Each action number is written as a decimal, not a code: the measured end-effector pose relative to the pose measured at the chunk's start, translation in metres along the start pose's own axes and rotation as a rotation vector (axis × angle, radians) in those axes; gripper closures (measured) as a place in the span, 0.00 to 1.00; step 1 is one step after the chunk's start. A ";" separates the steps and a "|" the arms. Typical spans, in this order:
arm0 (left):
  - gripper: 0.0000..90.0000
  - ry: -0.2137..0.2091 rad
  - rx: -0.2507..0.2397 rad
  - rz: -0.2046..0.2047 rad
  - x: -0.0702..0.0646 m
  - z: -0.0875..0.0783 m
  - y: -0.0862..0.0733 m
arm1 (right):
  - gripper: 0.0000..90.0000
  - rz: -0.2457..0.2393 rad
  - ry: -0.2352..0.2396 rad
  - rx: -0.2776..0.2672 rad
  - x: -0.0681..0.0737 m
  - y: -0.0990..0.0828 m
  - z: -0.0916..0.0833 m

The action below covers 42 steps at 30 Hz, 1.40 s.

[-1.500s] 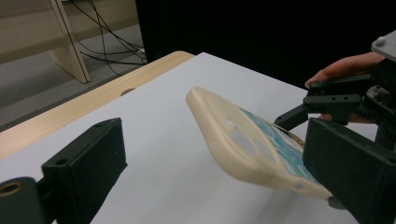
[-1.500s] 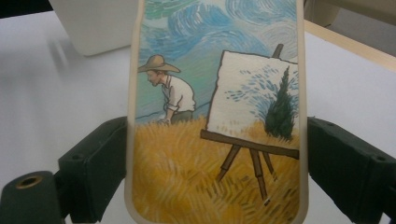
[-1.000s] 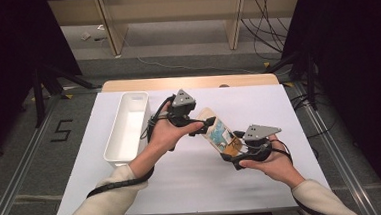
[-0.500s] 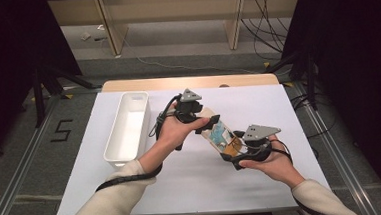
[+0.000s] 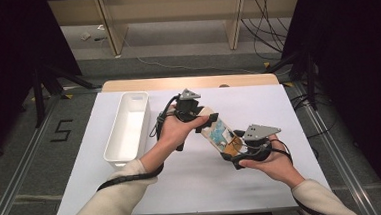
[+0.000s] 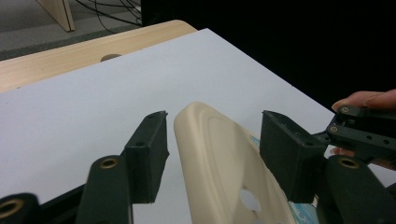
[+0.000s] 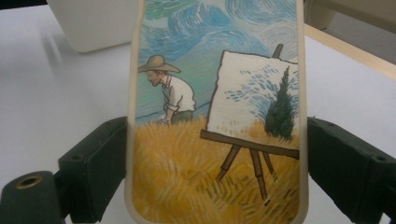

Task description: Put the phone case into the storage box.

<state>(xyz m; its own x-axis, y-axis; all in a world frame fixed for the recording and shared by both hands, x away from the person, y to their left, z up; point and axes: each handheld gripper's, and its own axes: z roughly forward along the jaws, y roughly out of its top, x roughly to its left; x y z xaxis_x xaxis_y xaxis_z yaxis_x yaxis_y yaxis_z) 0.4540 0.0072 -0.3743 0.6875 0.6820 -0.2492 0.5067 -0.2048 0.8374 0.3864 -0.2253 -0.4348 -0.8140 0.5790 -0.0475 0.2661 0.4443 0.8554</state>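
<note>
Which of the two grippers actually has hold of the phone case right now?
The right gripper: its fingers press both edges of the phone case. The left gripper has been closing around the far end, gaps still showing.

Place: a lab or recording room, set up for bench tests.
Table (image 5: 148,190): wooden top under a plain white sheet, standing alone in the middle.
Surround: black curtains (image 5: 10,58) on both sides.
Floor: grey, with metal rails (image 5: 13,193) along the table and a taped "5" marker (image 5: 62,130).
Cables (image 5: 268,17): loose bundles trailing behind.
Back: pale wooden bench legs (image 5: 111,24).
</note>
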 end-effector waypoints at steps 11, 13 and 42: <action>0.64 -0.024 -0.017 -0.056 0.000 -0.001 0.003 | 0.13 -0.003 -0.004 0.004 -0.001 -0.001 0.000; 0.67 -0.034 -0.028 -0.070 0.000 -0.001 0.004 | 0.13 -0.005 -0.006 0.006 0.000 -0.001 0.000; 0.88 -0.157 -0.063 0.114 -0.021 -0.020 0.014 | 0.19 0.049 -0.008 -0.007 -0.011 -0.003 -0.005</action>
<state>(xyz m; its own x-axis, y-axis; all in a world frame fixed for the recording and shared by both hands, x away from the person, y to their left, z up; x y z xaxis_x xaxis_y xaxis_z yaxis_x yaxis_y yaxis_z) 0.4365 0.0041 -0.3480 0.8138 0.5381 -0.2194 0.3904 -0.2267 0.8923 0.3920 -0.2363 -0.4344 -0.7956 0.6057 -0.0096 0.3021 0.4104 0.8604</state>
